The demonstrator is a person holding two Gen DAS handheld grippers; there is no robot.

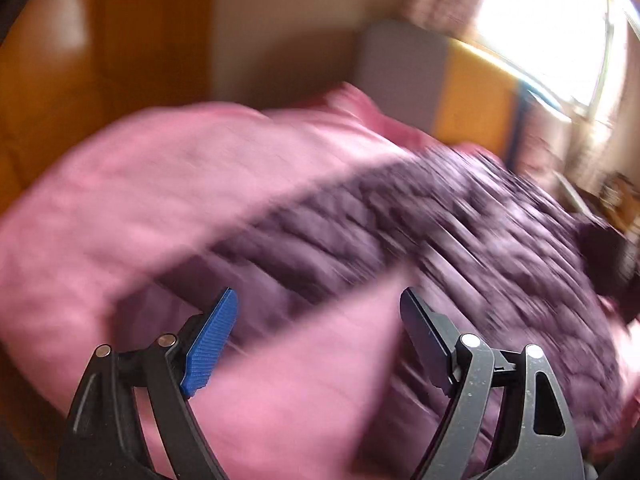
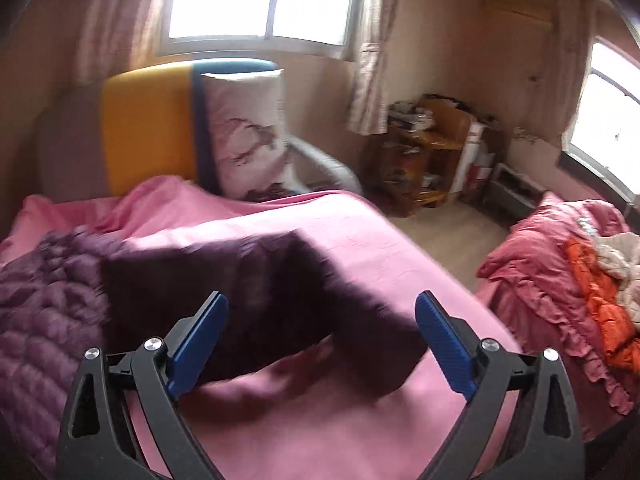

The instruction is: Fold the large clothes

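A purple quilted puffer jacket lies spread on a pink bed sheet; the left wrist view is motion-blurred. My left gripper is open and empty, just above the jacket's near edge. In the right wrist view the jacket's quilted body lies at the left, and a dark blurred part of it stretches across the pink bed in front of my right gripper, which is open and empty.
A yellow and blue headboard and a white printed pillow stand at the bed's far end. A second bed with pink bedding and an orange garment is at the right. A cluttered wooden shelf stands by the wall. Windows are behind.
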